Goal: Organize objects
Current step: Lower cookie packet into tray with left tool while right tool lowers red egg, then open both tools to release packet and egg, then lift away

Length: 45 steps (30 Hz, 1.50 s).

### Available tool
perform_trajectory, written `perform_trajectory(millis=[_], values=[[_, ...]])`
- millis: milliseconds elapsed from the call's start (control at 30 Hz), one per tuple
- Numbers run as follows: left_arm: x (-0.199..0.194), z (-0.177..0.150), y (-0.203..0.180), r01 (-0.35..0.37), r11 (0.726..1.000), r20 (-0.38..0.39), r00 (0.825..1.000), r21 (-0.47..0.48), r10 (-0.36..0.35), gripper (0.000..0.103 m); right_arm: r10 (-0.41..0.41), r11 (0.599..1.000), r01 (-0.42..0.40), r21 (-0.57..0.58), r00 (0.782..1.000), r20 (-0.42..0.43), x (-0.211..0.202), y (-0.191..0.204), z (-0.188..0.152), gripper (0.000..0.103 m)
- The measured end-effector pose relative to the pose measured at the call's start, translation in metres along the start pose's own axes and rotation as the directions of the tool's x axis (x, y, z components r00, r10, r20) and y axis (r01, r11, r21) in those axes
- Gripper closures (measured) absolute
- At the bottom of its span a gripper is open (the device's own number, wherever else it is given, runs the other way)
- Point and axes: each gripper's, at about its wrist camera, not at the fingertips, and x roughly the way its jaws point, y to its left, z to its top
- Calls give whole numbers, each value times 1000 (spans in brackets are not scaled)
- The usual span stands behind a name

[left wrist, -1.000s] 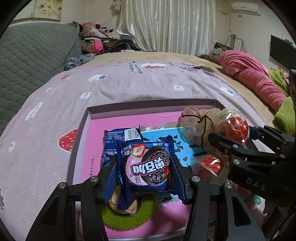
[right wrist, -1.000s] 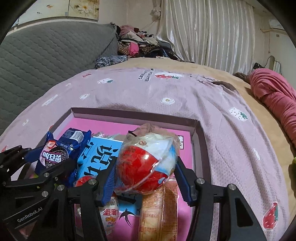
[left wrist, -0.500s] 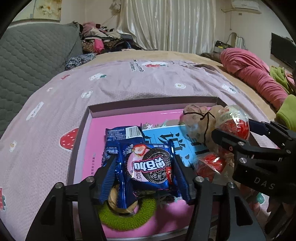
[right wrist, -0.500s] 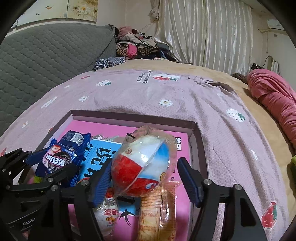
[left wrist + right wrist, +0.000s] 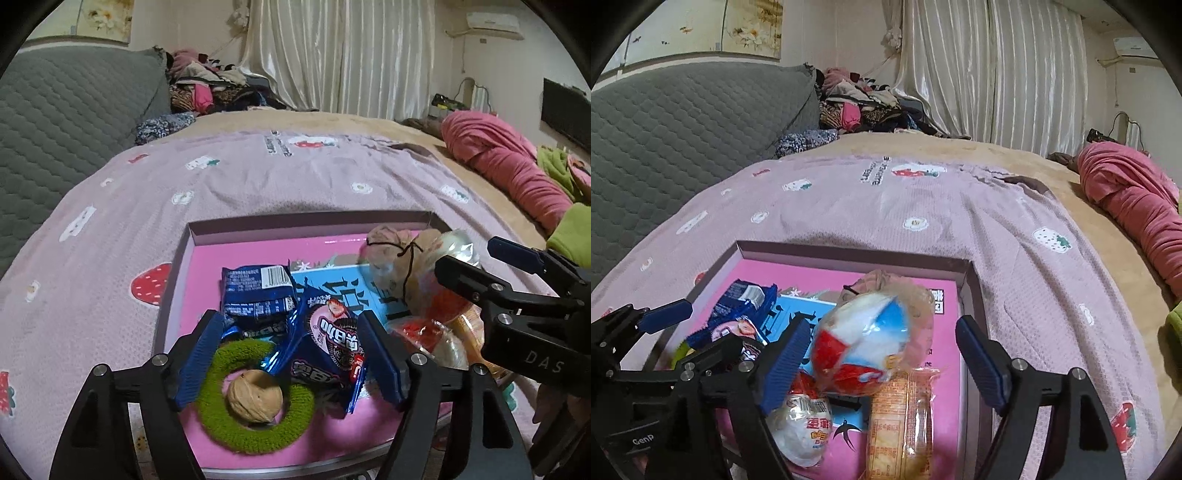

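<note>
Snacks and small items are gathered in a shallow pink-floored box (image 5: 192, 236) set on a lilac bedspread (image 5: 258, 184) printed with strawberries. The left gripper (image 5: 291, 354) is seen with its jaws apart, having just been opening; a cookie packet (image 5: 332, 343) lies between them, touched by neither blue pad. Just below it, a green fuzzy ring (image 5: 236, 428) is laid flat, with a walnut (image 5: 255, 397) sitting in its hole. A second blue packet (image 5: 255, 291) rests just beyond the fingertips. The right gripper (image 5: 882, 362) is likewise spread, its jaws having just been opening. A red, white and blue ball in clear wrap (image 5: 864, 347) is found between them, close to the left pad, though contact cannot be judged because of blur. Nearer the camera, a wrapped egg-shaped toy (image 5: 805, 428) and an orange wafer packet (image 5: 897, 424) lie side by side. A tied beige pouch (image 5: 399, 254) is partly hidden behind the ball.
</note>
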Motion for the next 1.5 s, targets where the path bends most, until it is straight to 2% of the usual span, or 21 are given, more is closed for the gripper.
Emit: perform_trajectory(millis=[333,467,733,867,1100,1233,1500], values=[[-30,10,9,-30,999,70,997,-22,31,22,-8,1000,8,12,998,58,-24,2,9,10],[-37,12,10,-27,999,82,996,-29,29,13,-20,1000,19,7,997,76,-34,4,12,9],[-48,13,10,-17,1000,94,995,-26,19,13,-59,998,59,3,989,139,-64,11,13,1],[-58,14,7,-60,998,116,991,-10,61,13,-34,999,30,30,990,140,-77,8,13,1],[-92,11,10,-55,998,154,986,-37,60,12,-24,997,16,70,993,115,-103,11,4,1],[-117,7,6,-38,998,146,988,-48,45,12,-5,997,-3,75,995,102,-125,15,-5,1],[-187,-2,-4,-98,994,166,981,-46,104,12,-6,999,-1,52,992,123,-184,30,-2,1]])
